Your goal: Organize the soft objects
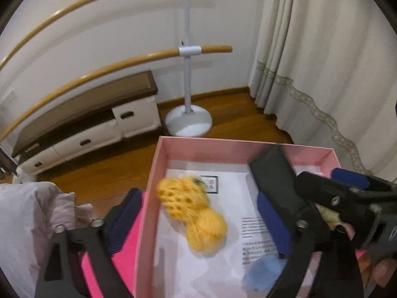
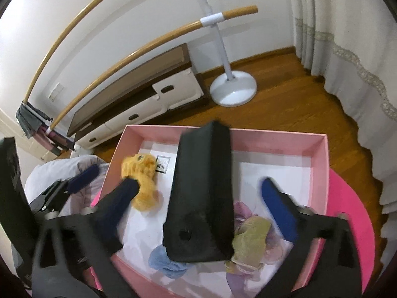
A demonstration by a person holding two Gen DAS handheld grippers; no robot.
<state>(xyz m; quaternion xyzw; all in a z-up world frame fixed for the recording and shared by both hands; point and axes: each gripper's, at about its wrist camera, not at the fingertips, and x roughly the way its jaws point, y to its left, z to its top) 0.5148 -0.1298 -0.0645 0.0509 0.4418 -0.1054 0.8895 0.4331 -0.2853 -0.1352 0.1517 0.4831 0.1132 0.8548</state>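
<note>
An open pink box [image 1: 198, 144] [image 2: 320, 161] lined with white paper sits on a bright pink round surface. A yellow knitted soft toy [image 1: 196, 213] [image 2: 142, 176], blurred, lies in the box's left part. A blue soft item [image 1: 263, 273] [image 2: 165, 260], a black case [image 2: 201, 198] [image 1: 273, 171] and a yellow-green and lilac gauzy item [image 2: 250, 238] also lie in it. My left gripper [image 1: 198, 226] is open, straddling the box's left wall with the yellow toy between its fingers. My right gripper [image 2: 206, 198] is open over the box, astride the black case.
A grey-white padded cloth [image 1: 29, 213] [image 2: 62, 171] lies left of the box. On the wooden floor beyond are a low cabinet [image 1: 94, 121] [image 2: 148, 94], a white stand with wooden bars [image 1: 188, 121] [image 2: 233, 87] and curtains [image 1: 322, 62] [image 2: 359, 49].
</note>
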